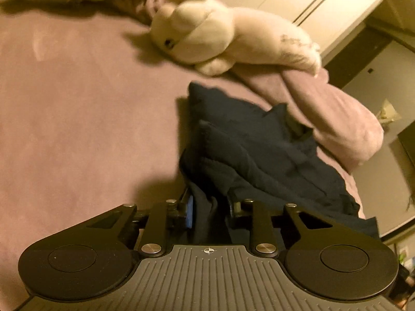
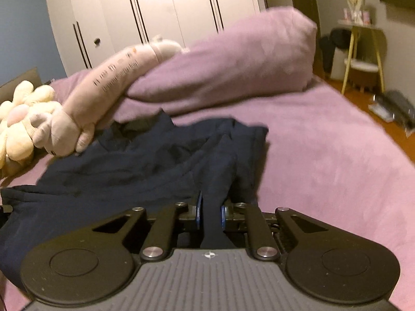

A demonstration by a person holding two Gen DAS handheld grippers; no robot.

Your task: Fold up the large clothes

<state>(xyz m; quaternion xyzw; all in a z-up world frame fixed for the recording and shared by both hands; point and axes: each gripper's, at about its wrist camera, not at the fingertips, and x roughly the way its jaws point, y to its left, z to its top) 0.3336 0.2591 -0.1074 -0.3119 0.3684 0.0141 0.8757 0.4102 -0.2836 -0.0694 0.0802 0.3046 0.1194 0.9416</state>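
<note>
A dark navy garment (image 1: pixel 262 140) lies crumpled on a purple bed (image 1: pixel 77 119). In the left wrist view my left gripper (image 1: pixel 208 213) is shut on a bunched fold of it, cloth filling the gap between the blue pads. The right wrist view shows the same navy garment (image 2: pixel 145 153) spread to the left, and my right gripper (image 2: pixel 210 213) is shut on a narrow ridge of that cloth, pinched tight between its blue pads. The fabric drapes back over both gripper bodies.
A long pale plush toy (image 1: pixel 215 36) lies beyond the garment, with a cream plush (image 2: pixel 18 119) next to it. A rolled purple duvet (image 2: pixel 233 54) sits behind. White wardrobe doors (image 2: pixel 160 5) and a small yellow-legged table (image 2: pixel 363 54) stand past the bed.
</note>
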